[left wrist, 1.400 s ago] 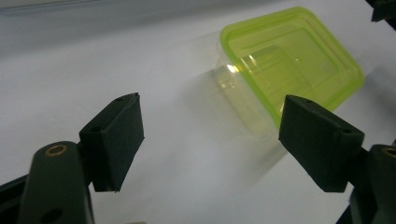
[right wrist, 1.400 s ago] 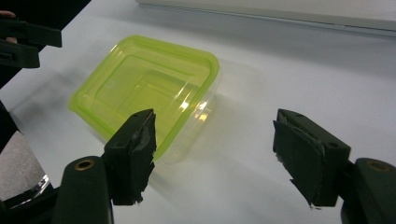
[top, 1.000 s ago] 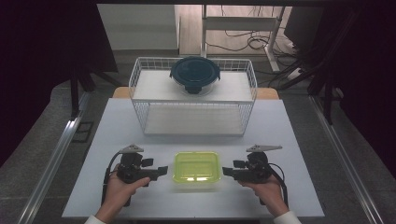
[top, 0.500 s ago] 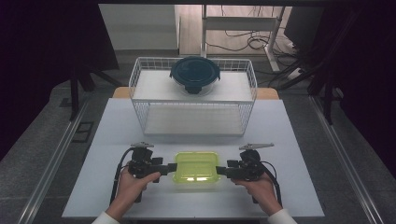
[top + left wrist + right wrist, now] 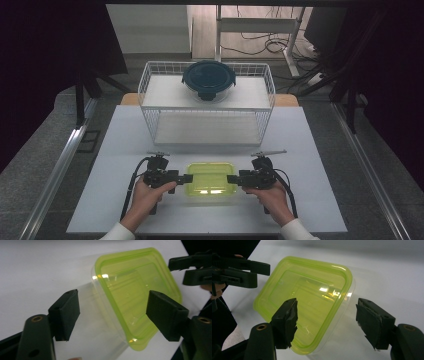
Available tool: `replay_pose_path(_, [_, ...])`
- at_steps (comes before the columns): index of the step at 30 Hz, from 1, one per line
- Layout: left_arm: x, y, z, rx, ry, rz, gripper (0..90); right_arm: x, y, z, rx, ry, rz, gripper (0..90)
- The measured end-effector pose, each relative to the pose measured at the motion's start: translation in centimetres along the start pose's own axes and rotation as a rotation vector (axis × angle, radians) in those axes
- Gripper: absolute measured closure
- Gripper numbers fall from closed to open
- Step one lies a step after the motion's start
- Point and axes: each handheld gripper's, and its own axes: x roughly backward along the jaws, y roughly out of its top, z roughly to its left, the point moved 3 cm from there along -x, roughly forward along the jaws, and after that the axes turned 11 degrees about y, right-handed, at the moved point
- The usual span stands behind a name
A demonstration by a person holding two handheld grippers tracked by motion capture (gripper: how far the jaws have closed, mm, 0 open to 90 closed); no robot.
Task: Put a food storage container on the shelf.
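My left gripper (image 5: 112,312) hides the container's (image 5: 130,297) near corner; whether my pads touch its clear walls, I cannot tell.

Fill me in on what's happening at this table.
A person holds a gripper in each hand at a white table. The left gripper and right gripper flank a clear container with a green lid, jaws open around its ends, not yet pressing. Behind stands a wire basket with a dark round lidded container on top.
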Motion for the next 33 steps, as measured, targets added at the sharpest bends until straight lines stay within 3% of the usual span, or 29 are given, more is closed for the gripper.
replay_pose_path(9, [-0.8,-0.2,0.0,0.010,0.018,0.036,28.1,-0.6,-0.1,-0.5,-0.050,0.019,0.003,36.5])
replay_pose_path(12, [-1.0,-0.3,-0.1,0.023,-0.021,0.050,31.1,-0.9,-0.2,-0.5,-0.053,0.015,0.004,37.7])
replay_pose_path(15, [-1.1,-0.3,-0.3,0.026,-0.025,0.053,33.1,-1.2,-0.3,-0.5,-0.061,0.020,0.010,39.2])
replay_pose_path(18, [-1.5,-0.5,0.0,0.074,-0.072,0.073,36.3,-1.4,-0.4,-0.7,-0.079,0.036,0.012,41.9])
replay_pose_path(20, [-1.7,-0.6,0.1,0.093,-0.061,0.077,39.4,-1.5,-0.6,-0.8,-0.098,0.042,0.020,45.6])
replay_pose_path(24, [-1.7,-0.6,-0.1,0.108,-0.097,0.082,49.7,-1.7,-0.7,-0.8,-0.120,0.065,0.028,51.6])
replay_pose_path(33, [-1.3,-0.8,-0.3,0.101,-0.061,0.070,62.5,-0.9,-0.9,-0.9,-0.191,0.078,-0.001,64.3])
